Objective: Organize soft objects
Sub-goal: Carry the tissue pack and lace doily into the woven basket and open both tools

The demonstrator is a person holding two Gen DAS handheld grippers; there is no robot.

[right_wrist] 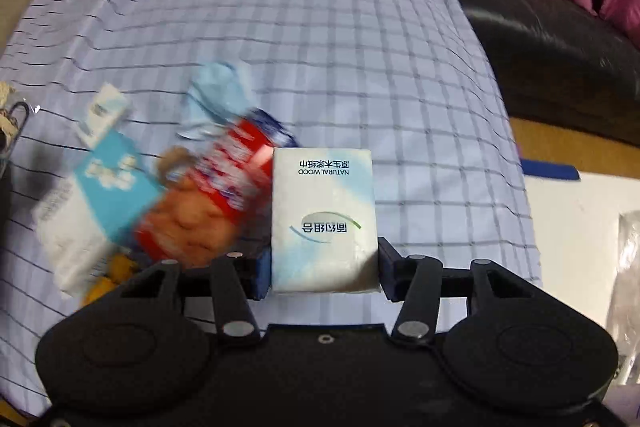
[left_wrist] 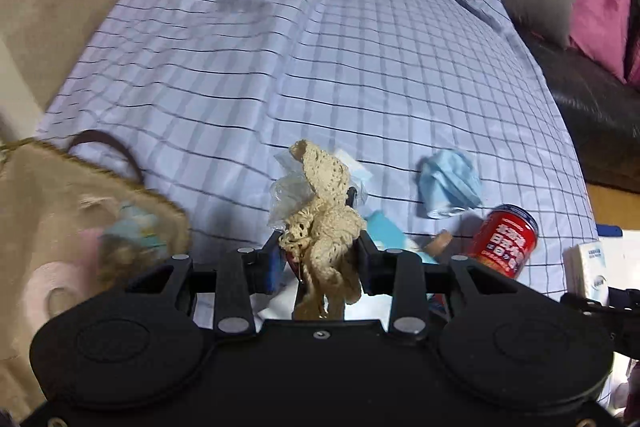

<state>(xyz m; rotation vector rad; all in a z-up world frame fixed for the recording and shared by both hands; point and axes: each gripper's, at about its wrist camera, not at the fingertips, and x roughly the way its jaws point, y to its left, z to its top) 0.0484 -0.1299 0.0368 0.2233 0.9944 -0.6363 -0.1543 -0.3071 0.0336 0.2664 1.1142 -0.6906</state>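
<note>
Far left, left wrist view: tan woven bag, mouth open, soft items already inside, brown handle arched up. Likely the drop target. Bag sits at the edge of the checked sheet; blurred here, so exact rim position uncertain.

Centre, same view: left gripper clamped on the beige crochet cloth, lifted clear of the sheet. Cloth bunched, one end standing above the jaws, another hanging below. Clear plastic wrap clings to its left side. Risks: loose lace weave could slip out of a partial pinch on the way to the bag; hanging tail could snag on the handle or drag over the rim; wrap may ride along or drop off.

Right of that, on the sheet: crumpled blue face mask, then red can lying on its side. Can is hard, not a soft item; round, so prone to rolling if bumped.

Right wrist view: right gripper closed on the white tissue pack, pads at its near end only, most of the pack cantilevered forward. Risk: pack pivoting or squeezing out of the pinch under a quick swing. Red can just beside the pack's left edge, blurred; contact cannot be told. Sideways sweep could knock it off the bed.
</note>
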